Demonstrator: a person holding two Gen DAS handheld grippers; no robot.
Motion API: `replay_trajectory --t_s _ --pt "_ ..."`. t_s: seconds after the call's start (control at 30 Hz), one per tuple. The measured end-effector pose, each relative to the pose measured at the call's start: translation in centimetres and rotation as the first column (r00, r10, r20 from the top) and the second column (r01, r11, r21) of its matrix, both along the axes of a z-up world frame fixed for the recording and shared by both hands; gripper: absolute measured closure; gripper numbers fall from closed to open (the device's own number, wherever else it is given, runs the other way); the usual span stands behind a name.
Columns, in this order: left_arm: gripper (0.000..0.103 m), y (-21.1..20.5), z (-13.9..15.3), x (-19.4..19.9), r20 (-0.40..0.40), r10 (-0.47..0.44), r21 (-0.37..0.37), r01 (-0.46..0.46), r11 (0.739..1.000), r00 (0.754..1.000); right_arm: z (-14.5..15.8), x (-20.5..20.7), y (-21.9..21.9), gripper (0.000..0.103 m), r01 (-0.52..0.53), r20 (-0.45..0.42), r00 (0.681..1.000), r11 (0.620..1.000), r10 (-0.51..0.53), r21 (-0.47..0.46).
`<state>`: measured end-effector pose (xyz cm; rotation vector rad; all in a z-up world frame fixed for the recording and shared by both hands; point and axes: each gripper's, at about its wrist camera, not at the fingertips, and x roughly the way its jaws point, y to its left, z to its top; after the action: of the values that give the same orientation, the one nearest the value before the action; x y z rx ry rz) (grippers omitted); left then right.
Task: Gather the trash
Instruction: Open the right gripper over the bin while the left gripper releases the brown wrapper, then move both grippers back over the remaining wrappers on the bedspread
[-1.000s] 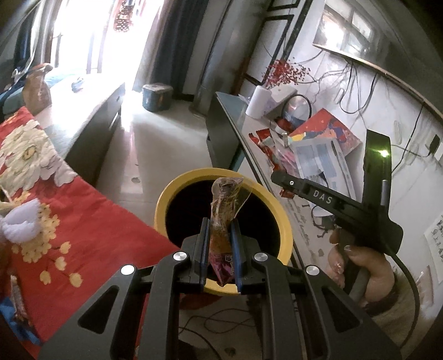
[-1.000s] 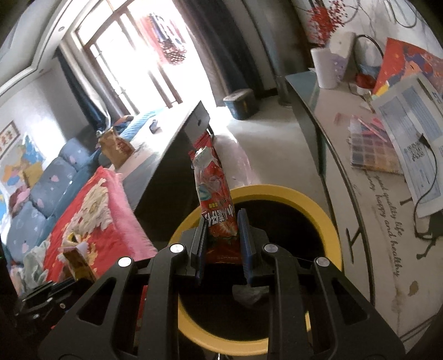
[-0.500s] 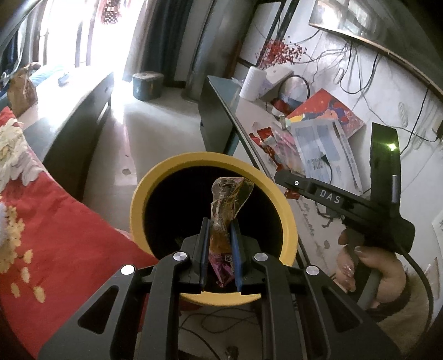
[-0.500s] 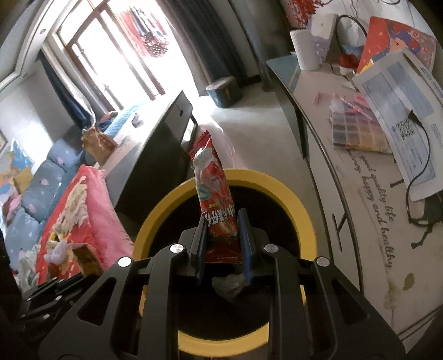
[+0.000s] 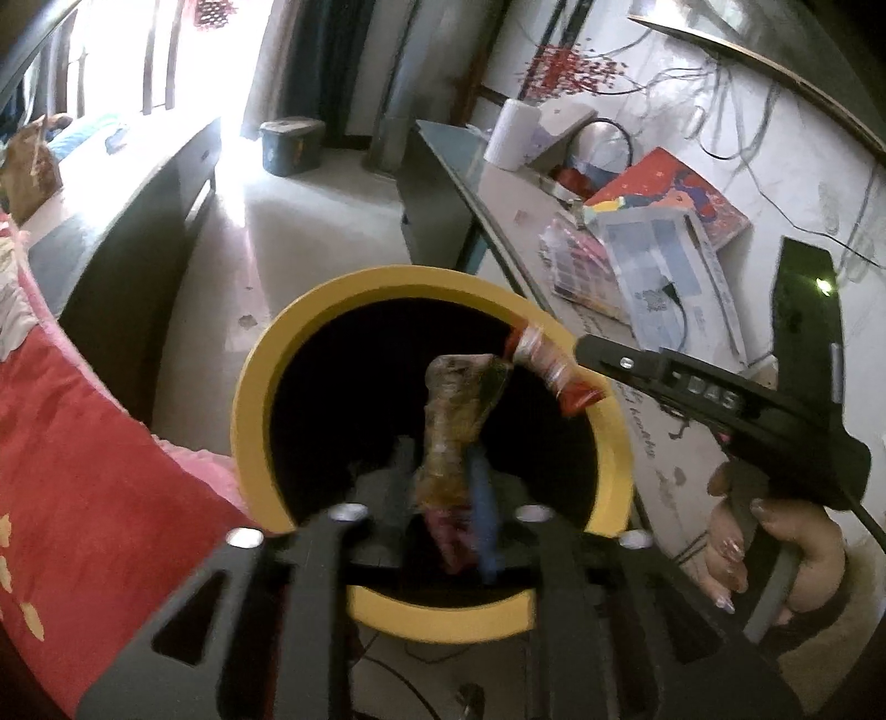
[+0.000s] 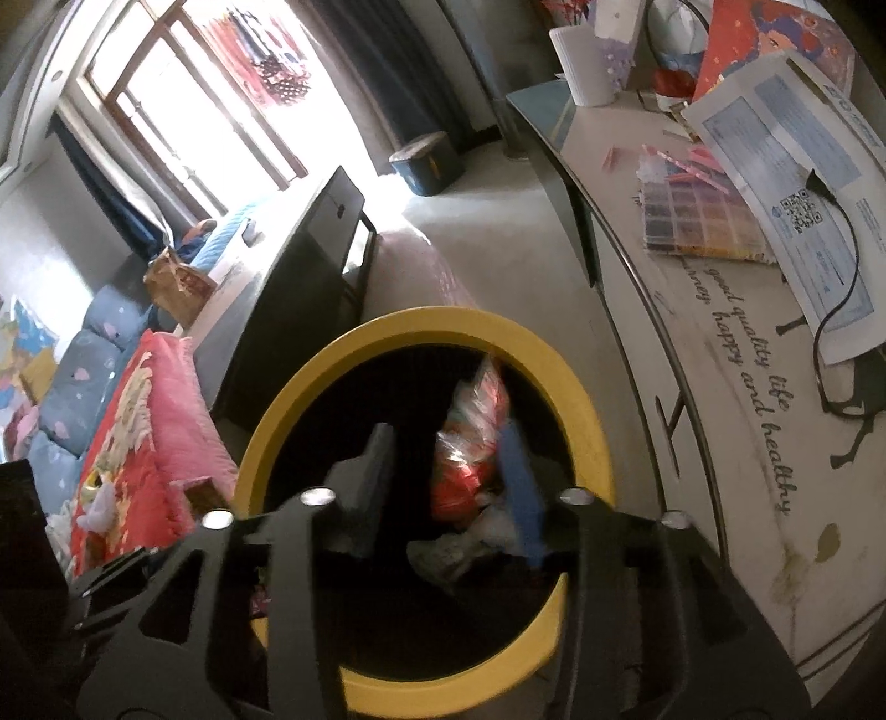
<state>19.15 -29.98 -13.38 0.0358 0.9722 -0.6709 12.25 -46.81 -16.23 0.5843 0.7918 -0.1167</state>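
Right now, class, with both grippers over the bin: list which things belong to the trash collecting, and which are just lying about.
Belong to the job:
- yellow-rimmed bin
- brownish wrapper, between the left gripper's parted jaws
- red wrapper, between the right gripper's parted jaws
- crumpled trash in the bin

Lying about:
- paper roll
- printed sheet
- colour chart
- red blanket

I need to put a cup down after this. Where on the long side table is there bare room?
The side table is bare along its near stretch, around the printed lettering, and between the paper roll and the colour-swatch sheet. It is crowded toward the wall: the sheet, the blue leaflet with a black cable, and a red book.
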Motion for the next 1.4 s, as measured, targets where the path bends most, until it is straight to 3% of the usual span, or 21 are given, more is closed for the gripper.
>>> replay_trajectory --t_s 0.03,0.07,0.13,0.23,0.5,0.9,1.4 --pt "0.037 0.2 0.0 0.2 -0.003 0.017 -0.001 -0.017 1.000 1.000 0.0 0.0 0.0 0.058 0.003 0.002 1.000 1.000 -0.003 -0.002" --pt "0.026 0.6 0.1 0.3 0.003 0.034 -0.009 -0.034 0.999 0.999 0.1 -0.1 0.0 0.057 0.004 0.006 1.000 1.000 -0.004 -0.005" --pt "0.024 1.2 0.4 0.3 0.010 0.047 -0.017 -0.047 0.999 0.999 0.3 -0.1 0.0 0.048 0.005 0.012 1.000 1.000 -0.005 -0.009" --pt "0.008 2.4 1.4 0.3 0.041 0.096 -0.009 -0.096 0.995 0.994 0.7 -0.2 0.2 0.044 0.013 0.026 1.000 1.000 -0.012 -0.019" --pt "0.007 5.8 4.3 -0.1 0.130 0.200 -0.005 -0.201 0.980 0.971 3.0 -0.6 2.0 0.034 -0.001 0.101 0.995 0.999 0.006 -0.052" --pt "0.007 11.2 8.4 -1.6 0.257 0.325 -0.033 -0.328 0.944 0.910 6.4 -1.0 6.8 0.033 -0.102 0.190 0.974 0.988 0.123 -0.119" --pt "0.007 18.0 10.6 -3.3 0.304 0.457 -0.086 -0.454 0.887 0.836 8.7 -1.6 13.2 0.033 -0.241 0.233 0.932 0.955 0.278 -0.174"
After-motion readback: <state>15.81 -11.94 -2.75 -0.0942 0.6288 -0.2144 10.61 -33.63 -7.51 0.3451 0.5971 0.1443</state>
